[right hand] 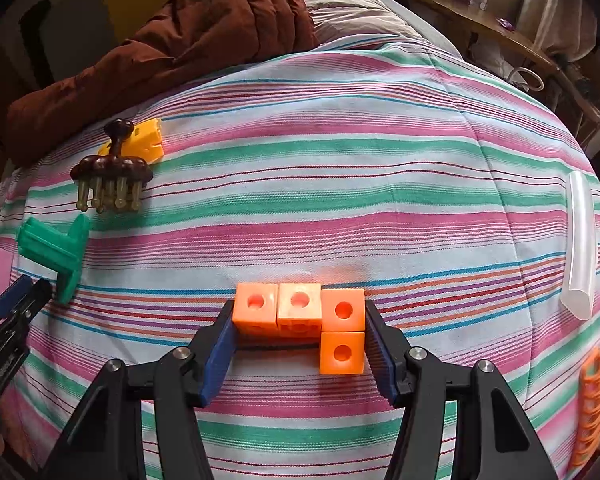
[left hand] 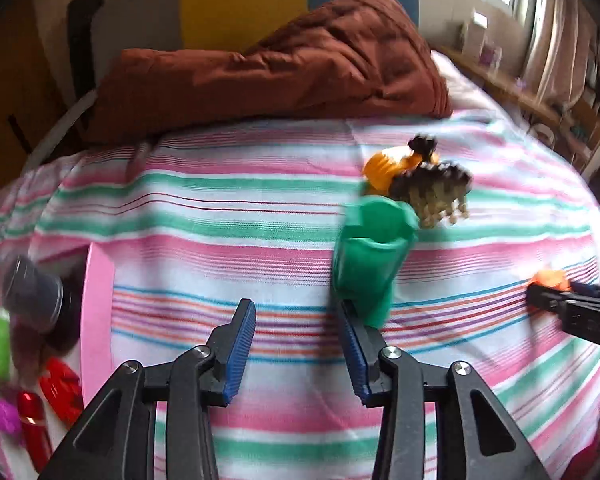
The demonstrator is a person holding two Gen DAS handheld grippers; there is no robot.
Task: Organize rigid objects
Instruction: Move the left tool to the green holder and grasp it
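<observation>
In the right wrist view my right gripper (right hand: 299, 320) is shut on an L-shaped piece of orange linking cubes (right hand: 300, 312), on the striped bedsheet (right hand: 340, 160). In the left wrist view my left gripper (left hand: 298, 312) is open and empty; its right finger tip touches or overlaps a green plastic spool-like piece (left hand: 370, 256), which also shows in the right wrist view (right hand: 56, 256). A brown scalp massager (left hand: 432, 192) and a yellow-orange piece (left hand: 388, 164) lie beyond it; both show in the right wrist view, the massager (right hand: 112, 176) and the yellow piece (right hand: 144, 144).
A pink box edge (left hand: 98, 320) stands at left, with a grey cap (left hand: 32, 292), red items (left hand: 60, 388), green and magenta toys beside it. A brown quilt (left hand: 280, 68) lies at the back. A clear tube (right hand: 578, 240) and orange chain (right hand: 592, 404) lie right.
</observation>
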